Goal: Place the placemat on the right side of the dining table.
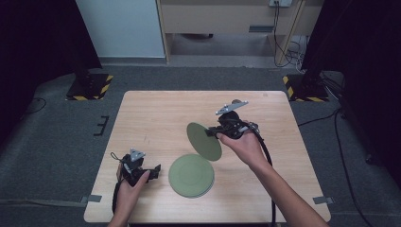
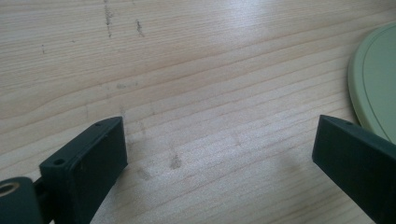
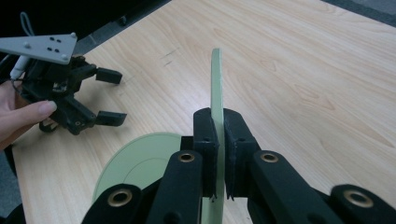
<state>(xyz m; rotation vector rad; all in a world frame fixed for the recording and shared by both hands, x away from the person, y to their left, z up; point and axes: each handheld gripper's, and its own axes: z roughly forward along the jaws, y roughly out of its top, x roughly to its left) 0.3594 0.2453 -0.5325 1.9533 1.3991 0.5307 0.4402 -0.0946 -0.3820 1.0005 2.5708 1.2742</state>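
Observation:
A pale green plate (image 1: 204, 141) hangs tilted above the table, pinched at its rim by my right gripper (image 1: 211, 133), which is shut on it. In the right gripper view the plate (image 3: 215, 84) stands edge-on between the two black pads (image 3: 205, 135). Below it a stack of green plates (image 1: 191, 175) lies flat near the table's front edge; its top plate (image 3: 135, 165) also shows under the jaws. My left gripper (image 1: 155, 171) rests low at the front left, open with nothing between its fingers (image 2: 88, 161), just left of the stack's rim (image 2: 373, 79).
The wooden table (image 1: 156, 113) is bare at the back and on the left. Black stands with yellow-striped bases (image 1: 90, 85) sit on the floor beyond the far corners. A cable (image 1: 265, 151) trails from the right gripper along the forearm.

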